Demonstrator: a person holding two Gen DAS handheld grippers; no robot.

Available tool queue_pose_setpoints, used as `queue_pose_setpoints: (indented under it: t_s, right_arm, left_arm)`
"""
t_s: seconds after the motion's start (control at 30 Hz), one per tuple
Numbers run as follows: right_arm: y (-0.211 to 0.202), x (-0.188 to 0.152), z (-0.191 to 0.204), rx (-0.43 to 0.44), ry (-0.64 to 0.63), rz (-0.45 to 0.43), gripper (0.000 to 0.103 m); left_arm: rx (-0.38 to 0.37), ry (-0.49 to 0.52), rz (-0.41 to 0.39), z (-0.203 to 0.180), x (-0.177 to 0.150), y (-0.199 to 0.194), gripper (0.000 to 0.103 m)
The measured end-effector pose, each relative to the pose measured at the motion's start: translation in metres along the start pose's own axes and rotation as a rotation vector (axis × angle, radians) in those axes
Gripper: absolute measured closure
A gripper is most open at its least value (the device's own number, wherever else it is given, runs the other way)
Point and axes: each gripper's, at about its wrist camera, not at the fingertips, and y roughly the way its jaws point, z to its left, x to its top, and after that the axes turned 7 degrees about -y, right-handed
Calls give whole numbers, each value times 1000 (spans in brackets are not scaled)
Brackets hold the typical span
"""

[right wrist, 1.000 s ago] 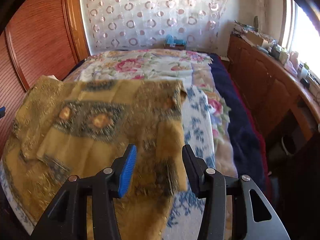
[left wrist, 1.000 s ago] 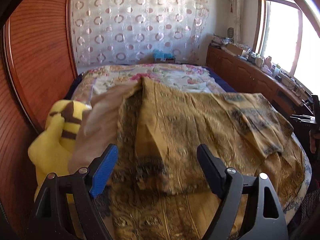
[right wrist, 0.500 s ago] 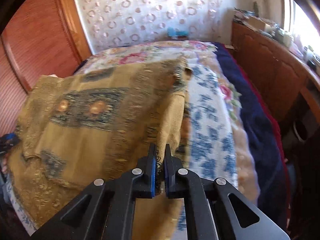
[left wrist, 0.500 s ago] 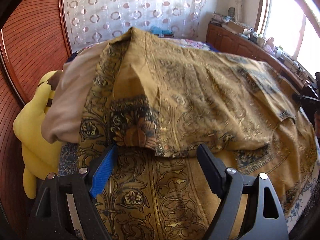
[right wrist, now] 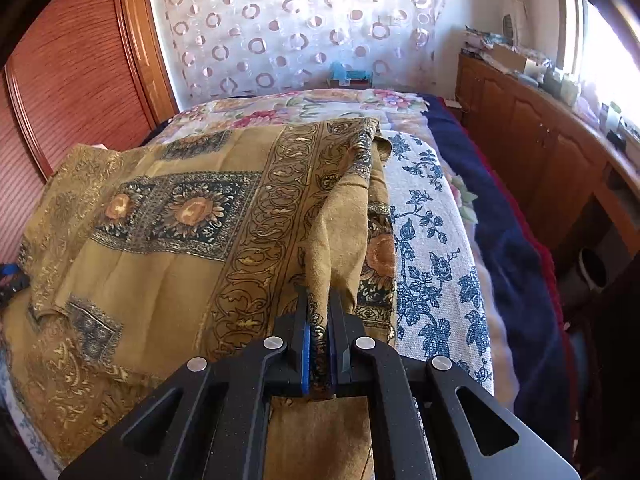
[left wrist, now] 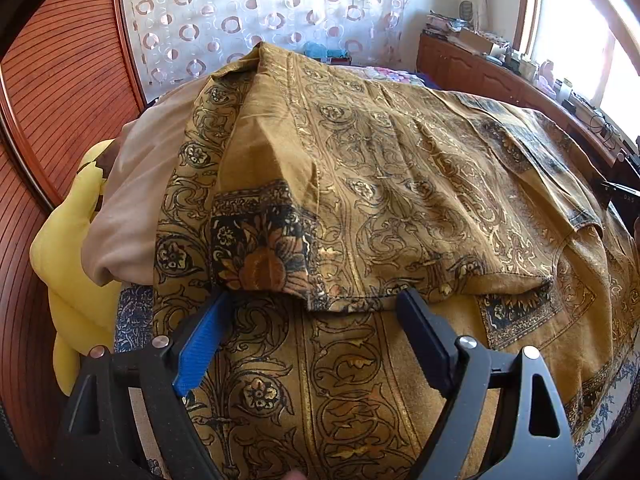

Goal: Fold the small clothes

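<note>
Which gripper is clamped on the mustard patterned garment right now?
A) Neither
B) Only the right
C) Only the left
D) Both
B: in the right wrist view the right gripper has its jaws pinched shut on a fold of the mustard patterned garment, while the left gripper stands wide open at the garment's folded hem, its pads not pressing the cloth.

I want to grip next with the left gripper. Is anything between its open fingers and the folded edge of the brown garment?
Nothing visible: the left gripper stands open right at the brown patterned garment's folded edge.
</note>
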Motion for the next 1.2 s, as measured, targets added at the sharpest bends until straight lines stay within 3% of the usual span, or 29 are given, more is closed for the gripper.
queue_pose_setpoints:
  t_s: [0.23, 0.5, 1.03, 1.2]
  right_arm:
    - [14, 1, 21, -18, -9, 0, 97]
    - [24, 2, 31, -46, -36, 3, 97]
    - [25, 3, 35, -53, -42, 1, 97]
    - [25, 3, 35, -51, -41, 0, 97]
  left_arm:
    - [-8, 2, -1, 2, 0, -1, 18]
    - [-47, -65, -113, 15, 7, -31, 59]
    - [-53, -74, -243, 12, 2, -74, 62]
    - [-7, -29, -205, 3, 12, -55, 62]
